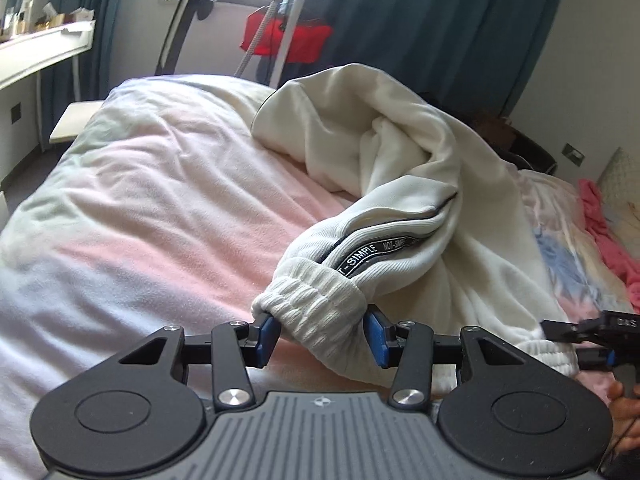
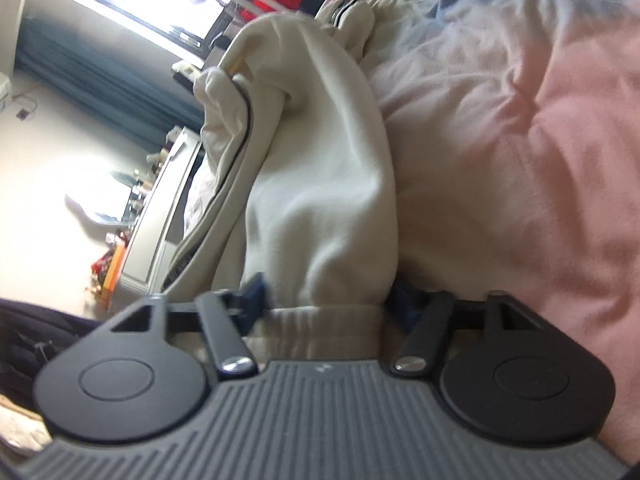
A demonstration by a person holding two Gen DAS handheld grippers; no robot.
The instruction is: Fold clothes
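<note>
White sweatpants (image 1: pixel 400 152) with a black lettered side stripe lie crumpled on the pink and white duvet (image 1: pixel 140 200). My left gripper (image 1: pixel 320 336) is shut on one ribbed ankle cuff (image 1: pixel 316 304), with a blue pad pressing each side. The other cuff (image 1: pixel 552 356) lies low at the right, where my right gripper (image 1: pixel 576 340) reaches it. In the right wrist view, rolled sideways, my right gripper (image 2: pixel 328 300) is shut on that cuff (image 2: pixel 332 320), and the trouser leg (image 2: pixel 320 160) runs away from the jaws.
A red garment (image 1: pixel 286 38) hangs on a rack by the window, in front of teal curtains (image 1: pixel 420 20). A white shelf (image 1: pixel 40 52) stands at the left. Pink cloth (image 1: pixel 608 232) lies at the bed's right edge. A hand (image 1: pixel 624 404) shows at the lower right.
</note>
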